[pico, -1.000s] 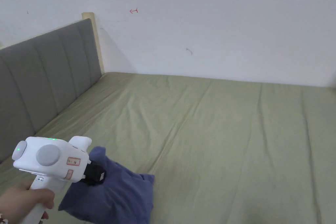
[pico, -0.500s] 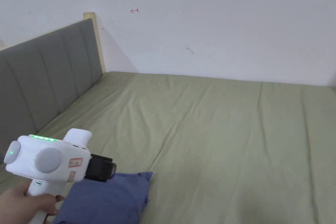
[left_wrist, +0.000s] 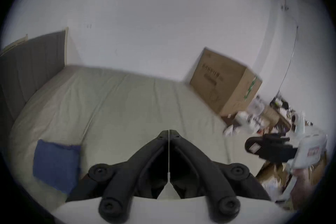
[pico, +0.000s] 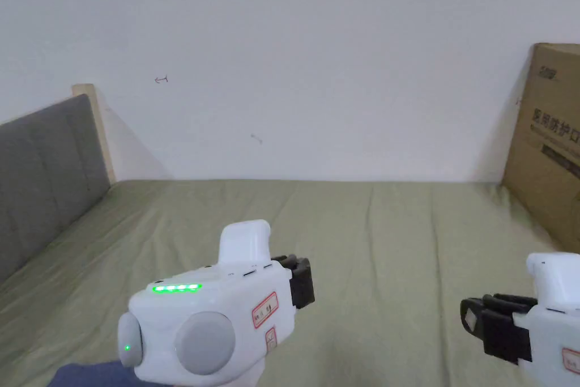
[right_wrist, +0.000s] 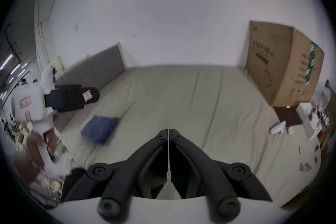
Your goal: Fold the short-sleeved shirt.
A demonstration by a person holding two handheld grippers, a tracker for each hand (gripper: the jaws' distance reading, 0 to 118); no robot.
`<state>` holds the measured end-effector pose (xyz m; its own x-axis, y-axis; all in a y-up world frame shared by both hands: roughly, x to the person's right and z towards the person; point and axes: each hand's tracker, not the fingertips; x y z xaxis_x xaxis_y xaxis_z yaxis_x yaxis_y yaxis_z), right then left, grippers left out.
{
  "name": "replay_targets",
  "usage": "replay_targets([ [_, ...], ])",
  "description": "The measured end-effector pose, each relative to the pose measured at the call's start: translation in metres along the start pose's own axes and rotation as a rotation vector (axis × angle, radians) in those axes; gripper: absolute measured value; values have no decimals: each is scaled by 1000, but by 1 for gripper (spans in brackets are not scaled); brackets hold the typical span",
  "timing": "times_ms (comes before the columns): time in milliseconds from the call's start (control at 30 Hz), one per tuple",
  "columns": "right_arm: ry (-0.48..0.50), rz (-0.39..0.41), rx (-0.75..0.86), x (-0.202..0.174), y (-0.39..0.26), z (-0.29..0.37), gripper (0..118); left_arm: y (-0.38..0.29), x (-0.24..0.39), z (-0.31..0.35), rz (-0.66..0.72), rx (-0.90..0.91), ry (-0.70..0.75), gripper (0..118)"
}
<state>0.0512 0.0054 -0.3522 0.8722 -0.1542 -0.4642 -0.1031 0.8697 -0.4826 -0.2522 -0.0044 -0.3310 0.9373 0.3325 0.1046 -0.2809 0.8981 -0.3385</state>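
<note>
Blue cotton short-sleeved shirt [left_wrist: 55, 166] lies folded on the olive-sheeted bed [left_wrist: 127, 100]. Both hand-held grippers, left [left_wrist: 169, 132] and right [right_wrist: 168, 131], hover closed and empty. Folding looks finished; nothing more seems needed.

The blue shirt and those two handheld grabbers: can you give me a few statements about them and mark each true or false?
1. The blue shirt lies folded on the green bed sheet. True.
2. The left gripper clamps the shirt. False: its fingers are shut on nothing, apart from the shirt.
3. The right gripper is wide open. False: its fingers are closed together.
4. A cardboard box stands at the bed's far right. True.
5. The shirt lies next to the box. False: it lies on the headboard side.
</note>
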Motion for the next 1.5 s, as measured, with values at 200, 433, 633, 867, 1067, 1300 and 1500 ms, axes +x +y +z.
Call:
replay_targets([
  [200, -84, -12, 364, 8, 14, 18, 0, 12, 64, 7, -182, 213, 211, 0],
  [433, -212, 9, 473, 17, -1, 8, 47, -7, 74, 5, -244, 305, 301, 18],
  [633, -260, 61, 471, 18, -10, 13, 118, -17, 61, 6, -218, 332, 308, 117],
  [867, -276, 65, 501, 12, -14, 18, 118, -15, 61, 6, -286, 316, 281, 118],
  [1067, -272, 66, 486, 8, -16, 13, 118, -19, 67, 11, -305, 279, 269, 118],
  [1300, -265, 64, 471, 9, -15, 8, 118, -22, 63, 14, -287, 274, 235, 117],
  [1500, -260, 66, 453, 8, -12, 5, 118, -21, 65, 17, -280, 290, 226, 117],
])
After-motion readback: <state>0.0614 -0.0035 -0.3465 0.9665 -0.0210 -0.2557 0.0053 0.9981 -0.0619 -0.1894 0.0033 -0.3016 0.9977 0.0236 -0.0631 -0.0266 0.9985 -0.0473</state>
